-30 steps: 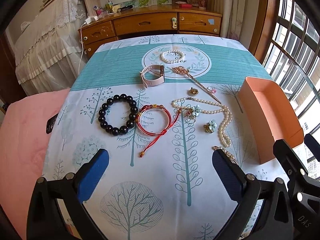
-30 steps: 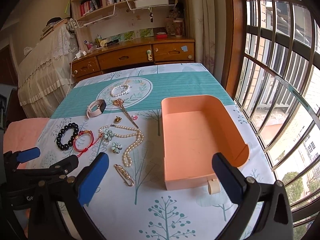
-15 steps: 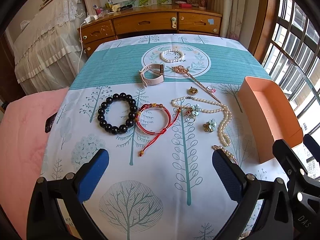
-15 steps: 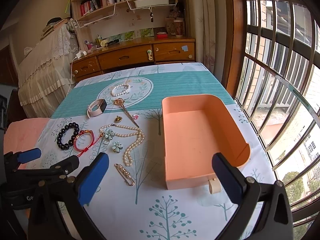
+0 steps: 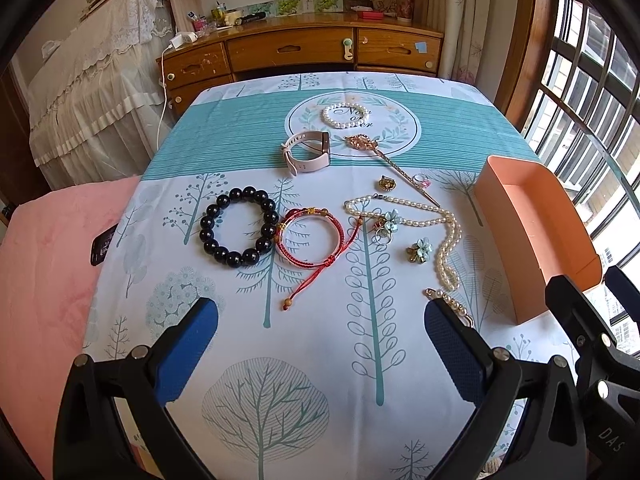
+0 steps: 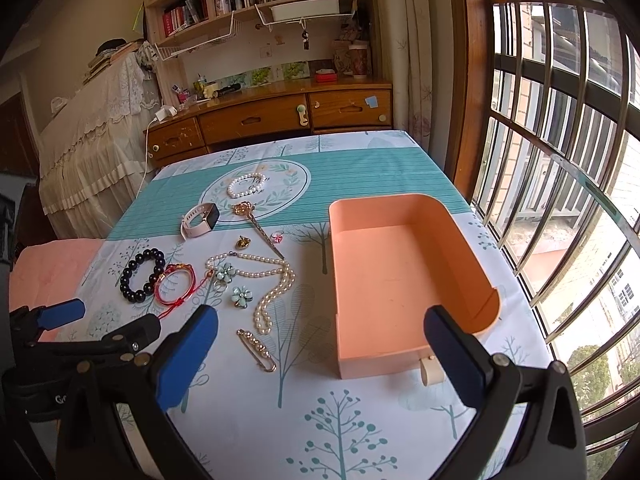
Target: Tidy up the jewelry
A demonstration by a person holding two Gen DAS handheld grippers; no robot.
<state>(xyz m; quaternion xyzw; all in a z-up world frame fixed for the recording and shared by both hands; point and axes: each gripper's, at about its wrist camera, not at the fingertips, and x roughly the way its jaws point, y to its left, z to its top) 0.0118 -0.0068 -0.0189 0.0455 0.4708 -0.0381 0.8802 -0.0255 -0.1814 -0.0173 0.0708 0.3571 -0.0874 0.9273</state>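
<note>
Jewelry lies spread on the tree-print tablecloth: a black bead bracelet point(image 5: 239, 227), a red cord bracelet point(image 5: 310, 236), a long pearl necklace point(image 5: 444, 236), a small pearl bracelet point(image 5: 346, 115), a pink watch point(image 5: 308, 152), a gold hairpin point(image 5: 394, 164), flower brooches point(image 5: 420, 250) and a pearl pin point(image 6: 256, 345). An empty peach box point(image 6: 404, 280) stands at the right. My left gripper point(image 5: 320, 340) hangs open near the table's front, empty. My right gripper point(image 6: 320, 348) is open too, in front of the box, holding nothing.
A pink cloth point(image 5: 48, 256) with a dark phone point(image 5: 102, 245) lies left of the table. A wooden desk with drawers point(image 5: 304, 52) stands beyond the far edge. Barred windows point(image 6: 560, 160) run along the right. The left gripper point(image 6: 60, 316) shows low left in the right wrist view.
The left wrist view has crept slightly forward and down toward the bracelets. The right gripper has barely shifted. Nothing has been picked up.
</note>
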